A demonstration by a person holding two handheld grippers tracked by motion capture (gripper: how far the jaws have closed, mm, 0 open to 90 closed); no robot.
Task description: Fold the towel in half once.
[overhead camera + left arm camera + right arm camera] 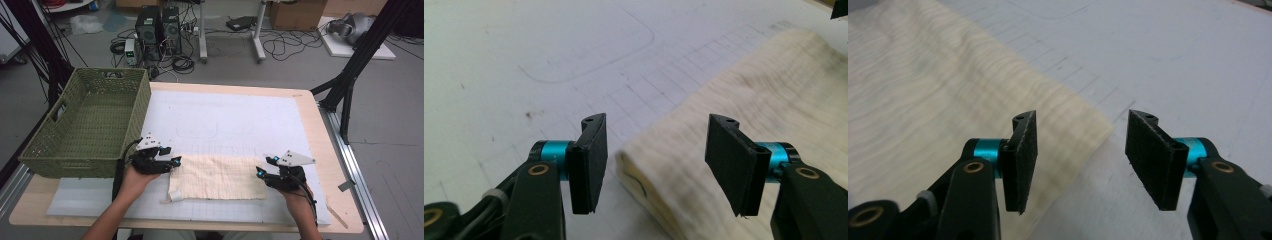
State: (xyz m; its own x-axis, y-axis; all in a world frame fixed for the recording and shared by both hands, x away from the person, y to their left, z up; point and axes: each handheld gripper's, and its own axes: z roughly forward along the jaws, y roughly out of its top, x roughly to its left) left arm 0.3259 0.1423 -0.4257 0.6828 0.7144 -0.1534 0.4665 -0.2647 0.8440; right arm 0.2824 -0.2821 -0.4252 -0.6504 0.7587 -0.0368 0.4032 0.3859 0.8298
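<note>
a: looking down from the high view, a cream cloth (220,177) lies folded into a long strip on the white gridded mat (225,120), close to the near edge of the wooden table (310,115). its left end has a small flap turned out at the near corner.

b: and the left gripper (176,161)?

a: it sits just at the cloth's left end, held in the person's left hand (136,177). in the left gripper view the jaws stand apart, nothing pinched between them. the folded edge of the cloth (744,100) lies below and beyond the gap, more toward the right jaw, and the pads do not press on it.

b: same on the other side?

a: much the same. the right gripper (260,172) is at the cloth's right end, in the right hand (295,192). in the right gripper view its jaws are parted too, with the cloth's corner (948,100) reaching in under the left jaw and bare mat showing in the gap and under the right one. no grip there.

b: so the cloth is free?

a: it rests flat on the mat, touched by neither set of pads as far as i can tell.

b: anything else on the table?

a: a green woven basket (75,145) stands at the far left corner, hanging partly over the table's edge, just beside the left gripper and apart from the cloth.
</note>
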